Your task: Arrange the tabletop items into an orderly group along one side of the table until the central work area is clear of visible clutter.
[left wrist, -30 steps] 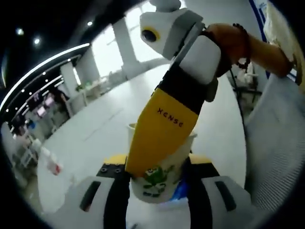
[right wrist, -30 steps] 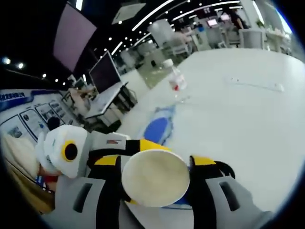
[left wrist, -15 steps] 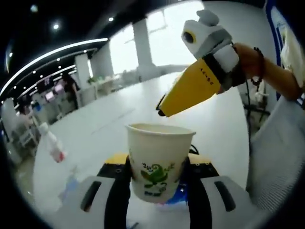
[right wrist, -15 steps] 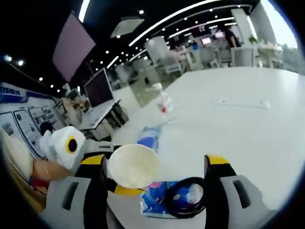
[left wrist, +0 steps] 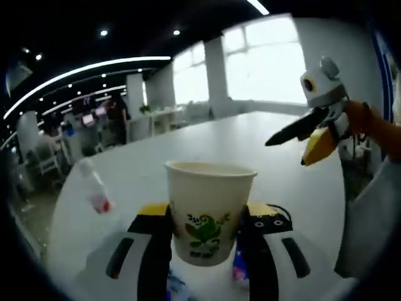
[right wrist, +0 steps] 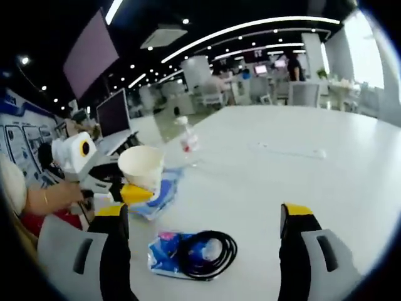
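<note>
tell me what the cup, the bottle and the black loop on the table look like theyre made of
Cup: likely paper, matte cream wall with a rolled rim and printed green leaf motif.
Bottle: looks like clear plastic, see-through body, red label; blurred.
Black loop: seems a rubber- or plastic-sheathed cable, slightly glossy, coiled on a blue and pink packet that looks like shiny plastic film.

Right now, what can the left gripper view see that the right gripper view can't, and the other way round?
Left gripper view: the green leaf picture on the paper cup, and the big bright windows.
Right gripper view: a black cable lying on a blue packet, and a dark screen off to the side.
Both: the paper cup held in the left gripper, the bottle, and the white table.
</note>
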Tool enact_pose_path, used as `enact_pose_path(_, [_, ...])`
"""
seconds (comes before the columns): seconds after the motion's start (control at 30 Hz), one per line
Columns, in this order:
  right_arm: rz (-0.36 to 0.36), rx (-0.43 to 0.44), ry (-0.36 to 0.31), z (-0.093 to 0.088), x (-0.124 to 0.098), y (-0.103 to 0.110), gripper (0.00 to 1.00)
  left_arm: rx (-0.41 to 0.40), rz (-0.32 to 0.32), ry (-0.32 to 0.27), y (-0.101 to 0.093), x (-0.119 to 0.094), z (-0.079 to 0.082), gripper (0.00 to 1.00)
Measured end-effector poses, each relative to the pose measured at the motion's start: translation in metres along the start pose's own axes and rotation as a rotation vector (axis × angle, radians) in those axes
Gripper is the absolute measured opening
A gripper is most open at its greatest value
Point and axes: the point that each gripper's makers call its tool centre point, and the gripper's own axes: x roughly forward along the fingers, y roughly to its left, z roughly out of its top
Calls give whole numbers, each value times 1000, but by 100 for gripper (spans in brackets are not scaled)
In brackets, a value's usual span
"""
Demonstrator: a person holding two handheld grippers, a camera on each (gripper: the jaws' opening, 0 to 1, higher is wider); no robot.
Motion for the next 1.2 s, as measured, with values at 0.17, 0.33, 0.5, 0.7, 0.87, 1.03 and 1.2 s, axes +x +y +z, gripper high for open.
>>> enact_pose_path(0.17, [-9, -23, 40, -10, 0, -7, 99, -34, 62, -27, 24, 9, 10, 41])
enact_pose_path(0.33, [-12, -58, 68, -17, -2, -12, 99, -8, 161, -69, 49, 16, 22, 41])
enact_pose_path(0.5, [-3, -59, 75, -21, -6, -18, 99, -11, 209, -92, 70, 28, 27, 41])
enact_pose_path(0.7, [-13, -57, 96, -28, -7, -26, 99, -42, 252, -114, 88, 46, 23, 41])
enact_pose_path(0.87, [-25, -54, 119, -36, -9, -31, 99, -40, 276, -126, 99, 67, 18, 41])
enact_pose_path(1.03, [-43, -46, 141, -43, -8, -38, 99, -67, 300, -150, 111, 85, 11, 41])
enact_pose_path(1.2, [-52, -45, 145, -44, -10, -40, 99, -71, 324, -159, 120, 100, 2, 41])
